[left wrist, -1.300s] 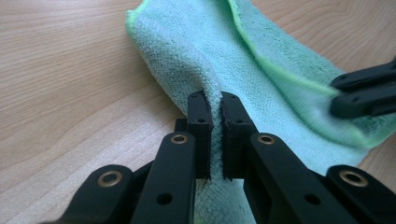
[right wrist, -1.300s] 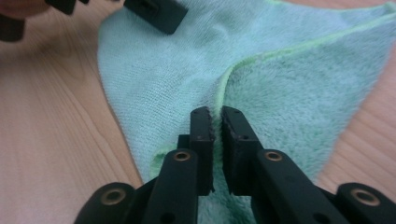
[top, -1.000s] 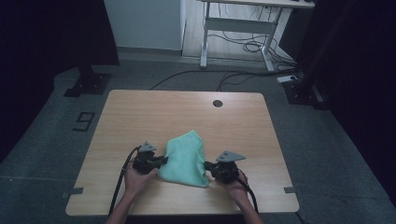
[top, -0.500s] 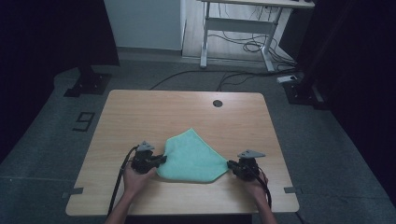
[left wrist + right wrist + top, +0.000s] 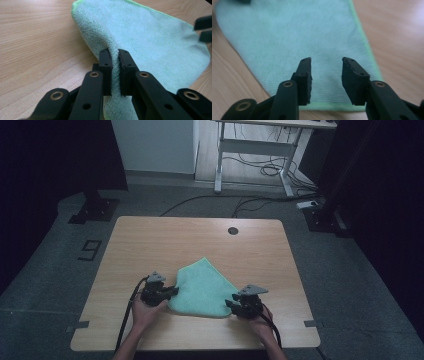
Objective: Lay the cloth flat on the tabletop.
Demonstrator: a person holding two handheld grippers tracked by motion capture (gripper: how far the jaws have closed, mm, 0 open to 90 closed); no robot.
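Left gripper view: my left gripper (image 5: 114,72) pinches a fold of the mint-green microfibre cloth (image 5: 150,42), which lies on the light wooden table (image 5: 165,240). My right gripper (image 5: 325,80) has just been opening, jaws apart over the cloth's hem

High view dim, dark edges; gripper views bright, right blurred.

Fuzzy terry cloth (image 5: 155,45), matt wooden table (image 5: 37,37)
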